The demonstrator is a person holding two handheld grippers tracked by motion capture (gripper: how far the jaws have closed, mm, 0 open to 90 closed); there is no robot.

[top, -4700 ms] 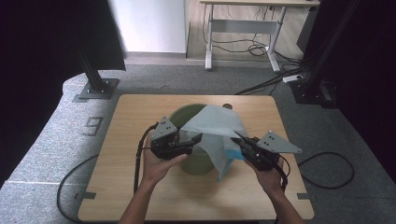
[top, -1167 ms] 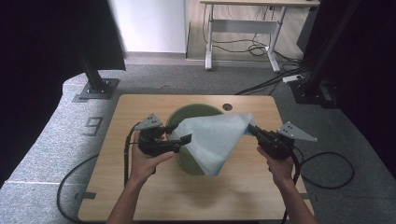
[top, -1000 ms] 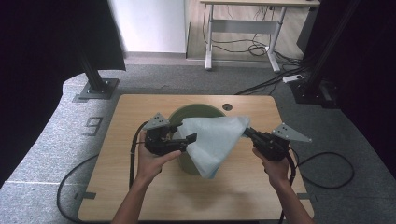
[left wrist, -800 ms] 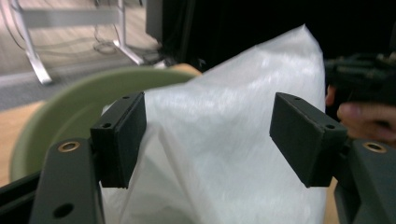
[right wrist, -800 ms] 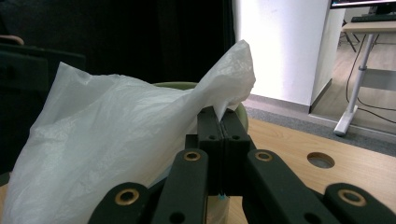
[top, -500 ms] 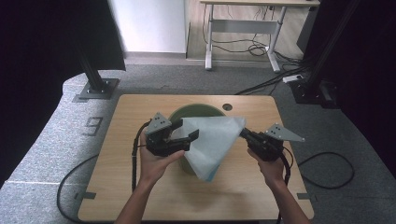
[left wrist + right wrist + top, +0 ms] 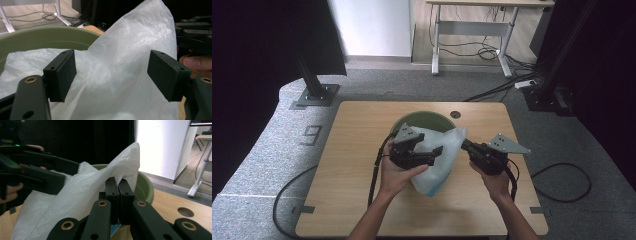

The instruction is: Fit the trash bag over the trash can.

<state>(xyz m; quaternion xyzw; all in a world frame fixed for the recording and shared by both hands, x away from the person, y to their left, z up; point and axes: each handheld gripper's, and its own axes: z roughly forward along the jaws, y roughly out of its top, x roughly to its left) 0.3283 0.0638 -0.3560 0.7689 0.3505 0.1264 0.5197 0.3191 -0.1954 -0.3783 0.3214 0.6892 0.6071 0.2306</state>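
A white plastic bag (image 7: 439, 162) drapes over a green bucket (image 7: 412, 120) at the table's middle. My right gripper (image 7: 463, 144) is shut on the bag's upper right edge, and its jaws (image 7: 118, 187) meet on the thin film. My left gripper (image 7: 437, 152) is at the bag's left side, and its jaws have just been opening. In the left gripper view the bag (image 7: 120, 62) bulges between the two pads (image 7: 62, 72), which stand wide apart and do not press on it. The bucket's rim (image 7: 45, 32) lies behind.
The wooden table (image 7: 352, 200) has a round hole (image 7: 455, 115) behind the bucket. Cables trail from both grippers over the front edge. Black stand bases (image 7: 314, 95) rest on the floor beyond the table, and a desk frame (image 7: 472, 30) is farther back.
Both hands have come inward toward each other over the bucket. The bag, stretched between the grippers a second ago, now hangs slacker and lower over the bucket's front.
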